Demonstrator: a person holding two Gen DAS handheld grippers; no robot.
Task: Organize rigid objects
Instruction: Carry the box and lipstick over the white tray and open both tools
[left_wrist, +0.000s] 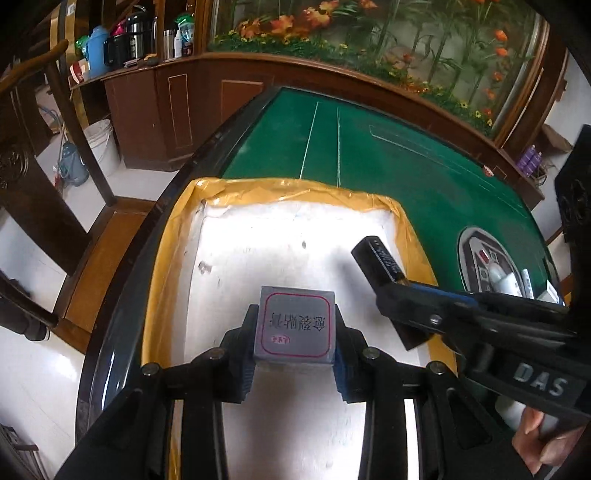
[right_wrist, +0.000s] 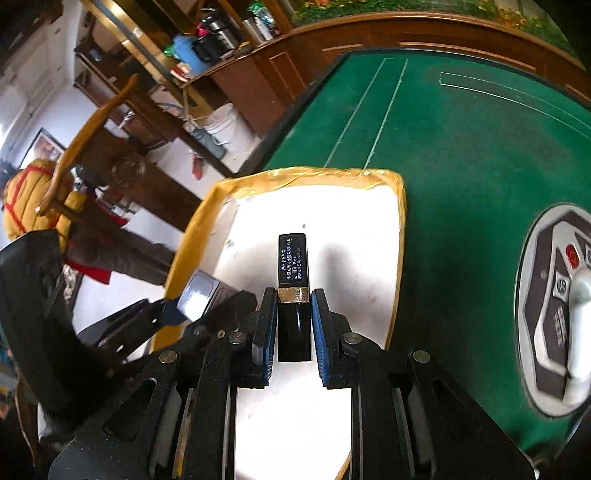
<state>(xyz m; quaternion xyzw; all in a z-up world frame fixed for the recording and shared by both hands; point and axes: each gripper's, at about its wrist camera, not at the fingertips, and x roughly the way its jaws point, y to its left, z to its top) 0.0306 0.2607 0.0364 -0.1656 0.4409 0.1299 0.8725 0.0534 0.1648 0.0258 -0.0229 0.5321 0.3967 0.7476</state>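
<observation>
My left gripper (left_wrist: 294, 332) is shut on a grey square box (left_wrist: 295, 325) with a red rounded outline and printed characters on its face. It hangs over the white floor of a tray with yellow taped walls (left_wrist: 291, 188). My right gripper (right_wrist: 294, 321) is shut on a black lipstick-like tube (right_wrist: 292, 266) with a gold band and white lettering, above the same tray (right_wrist: 306, 177). In the left wrist view the right gripper (left_wrist: 391, 286) comes in from the right with the black tube (left_wrist: 376, 258). The right wrist view shows the left gripper (right_wrist: 184, 306) with the grey box (right_wrist: 197, 295) at the tray's left wall.
The tray lies on a green felt table (left_wrist: 406, 155) with a dark rim. A round control panel (right_wrist: 554, 310) with buttons sits in the table to the right. Wooden cabinets (left_wrist: 184, 110), a white bucket (left_wrist: 99, 144) and chairs (right_wrist: 85, 147) stand beyond the table's left edge.
</observation>
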